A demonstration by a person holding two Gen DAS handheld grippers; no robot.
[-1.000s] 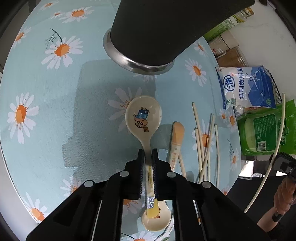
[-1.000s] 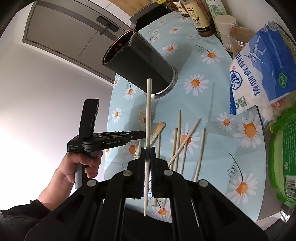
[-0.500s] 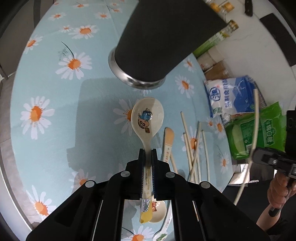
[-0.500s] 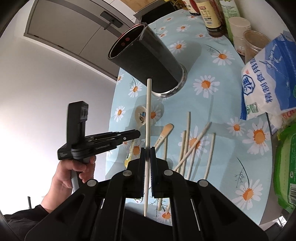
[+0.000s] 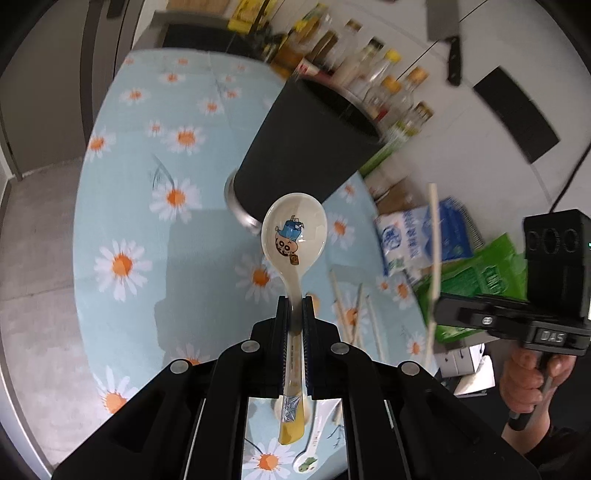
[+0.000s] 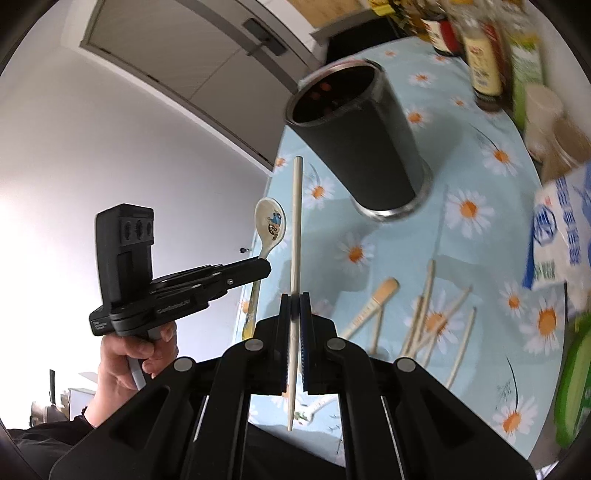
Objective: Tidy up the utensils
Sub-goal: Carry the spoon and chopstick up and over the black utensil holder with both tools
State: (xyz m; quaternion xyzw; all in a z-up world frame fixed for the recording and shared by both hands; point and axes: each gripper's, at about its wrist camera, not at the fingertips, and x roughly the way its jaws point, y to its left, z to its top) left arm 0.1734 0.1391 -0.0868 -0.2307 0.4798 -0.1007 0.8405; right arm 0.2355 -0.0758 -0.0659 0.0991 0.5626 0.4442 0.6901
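Daisy-print bench background: left hand-held gripper clamps glossy ceramic spoon, bowl forward; right hand-held gripper clamps slender chopstick, upright.

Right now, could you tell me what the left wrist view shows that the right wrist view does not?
Only the left wrist view shows the cleaver on the wall and a small spoon under the hand-held gripper. Only the right wrist view looks into the holder's mouth and shows the door handle. Both show the black holder, the cartoon spoon shut in the left hand-held gripper, the chopstick shut in the right hand-held gripper, and loose chopsticks on the cloth.
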